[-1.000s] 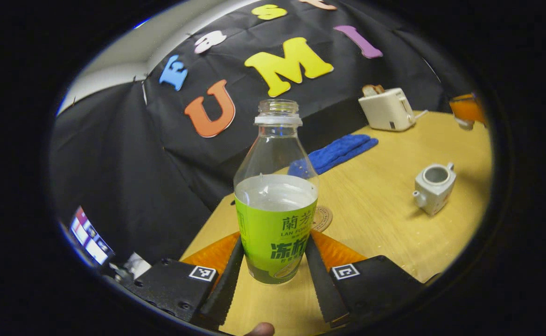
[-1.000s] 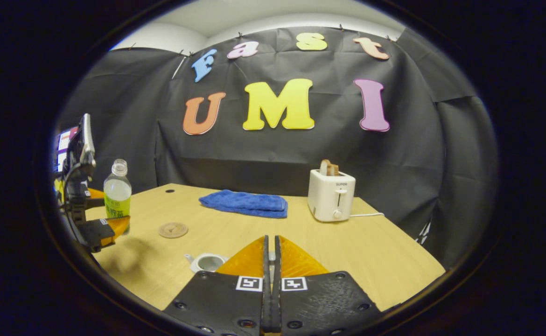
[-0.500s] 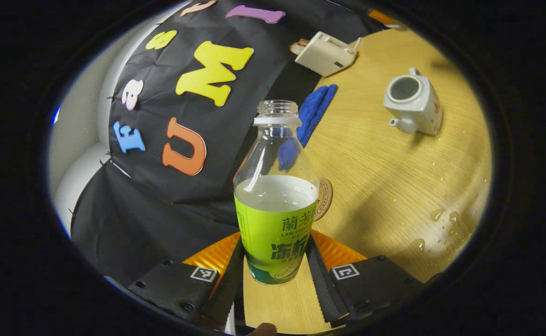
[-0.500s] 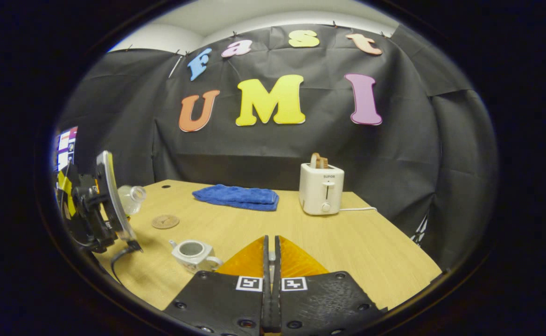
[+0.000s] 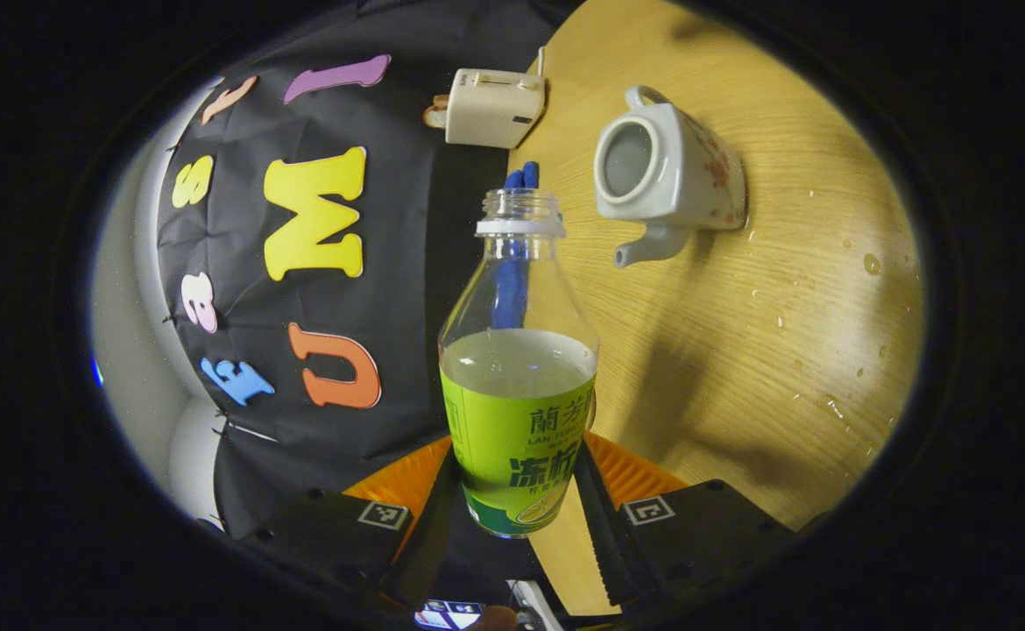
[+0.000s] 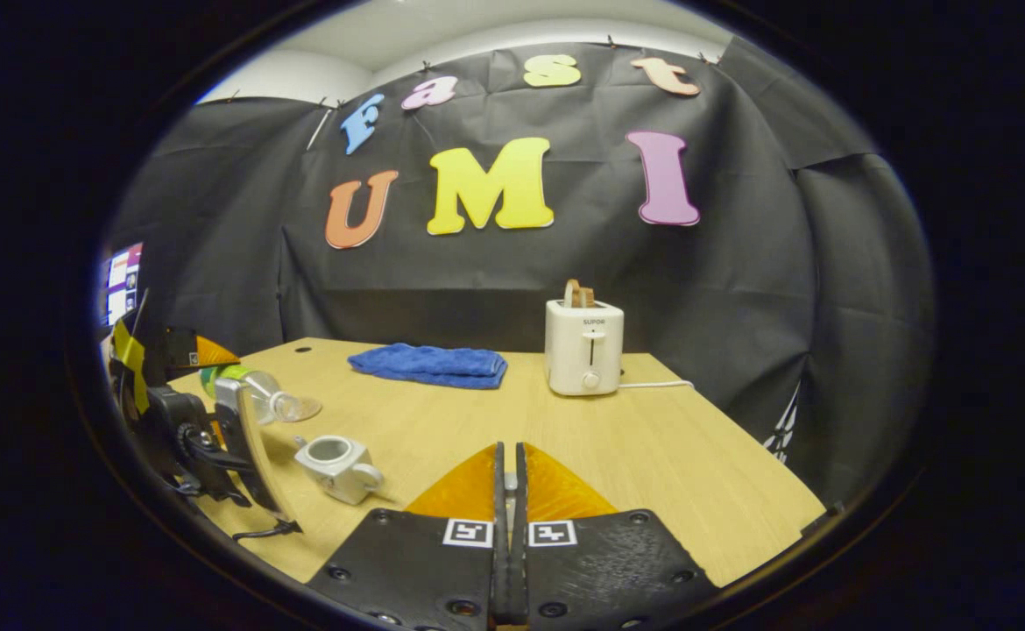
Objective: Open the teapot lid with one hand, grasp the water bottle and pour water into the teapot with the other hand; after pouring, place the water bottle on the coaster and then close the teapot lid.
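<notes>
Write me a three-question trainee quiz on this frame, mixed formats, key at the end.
1. True or false: the teapot has its lid on.
2. Which gripper holds the water bottle? A) left gripper B) right gripper C) neither
3. Fill in: slices of bread stick out of the ______ at the back of the table.

Key:
1. False; its round opening is bare.
2. A; the left gripper clamps the bottle's green label, while the right gripper is closed with its fingers together.
3. toaster, which stands next to the blue towel.
</notes>
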Demonstrator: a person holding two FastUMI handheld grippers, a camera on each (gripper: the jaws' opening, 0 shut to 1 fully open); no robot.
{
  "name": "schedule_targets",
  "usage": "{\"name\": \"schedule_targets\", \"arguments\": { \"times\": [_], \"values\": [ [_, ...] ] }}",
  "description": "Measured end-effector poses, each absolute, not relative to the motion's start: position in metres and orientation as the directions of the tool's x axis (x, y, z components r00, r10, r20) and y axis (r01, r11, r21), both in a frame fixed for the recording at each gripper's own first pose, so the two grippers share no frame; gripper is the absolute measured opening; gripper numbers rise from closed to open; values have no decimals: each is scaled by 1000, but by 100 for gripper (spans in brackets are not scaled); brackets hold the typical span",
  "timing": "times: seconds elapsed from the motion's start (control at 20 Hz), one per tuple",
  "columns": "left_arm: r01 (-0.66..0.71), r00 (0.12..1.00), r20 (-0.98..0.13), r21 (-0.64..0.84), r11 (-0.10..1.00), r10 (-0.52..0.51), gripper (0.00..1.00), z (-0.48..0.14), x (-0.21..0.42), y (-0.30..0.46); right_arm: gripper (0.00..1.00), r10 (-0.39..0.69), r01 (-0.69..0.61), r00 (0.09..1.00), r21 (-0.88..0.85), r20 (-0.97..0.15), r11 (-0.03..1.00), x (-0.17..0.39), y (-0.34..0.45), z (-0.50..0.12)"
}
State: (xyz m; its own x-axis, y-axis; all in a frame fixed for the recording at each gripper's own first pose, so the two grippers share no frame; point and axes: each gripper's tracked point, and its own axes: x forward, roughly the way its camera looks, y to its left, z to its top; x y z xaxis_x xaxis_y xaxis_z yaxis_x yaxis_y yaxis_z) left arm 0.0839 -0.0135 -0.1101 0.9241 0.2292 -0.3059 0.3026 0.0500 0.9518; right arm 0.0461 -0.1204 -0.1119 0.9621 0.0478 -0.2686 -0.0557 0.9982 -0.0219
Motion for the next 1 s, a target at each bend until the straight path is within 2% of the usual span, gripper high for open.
{"name": "schedule_targets", "arguments": {
  "times": [0.4, 1.0],
  "values": [
    [332, 928, -281, 921, -202, 243, 74, -93, 89, -31, 0, 53, -54, 964, 2, -262, 999, 41, -131, -114],
    [274, 954, -183, 855, -439, 238, 74, -59, 103, -46, 0, 56, -56, 964, 5, -261, 998, 40, -135, -115]
  ]
}}
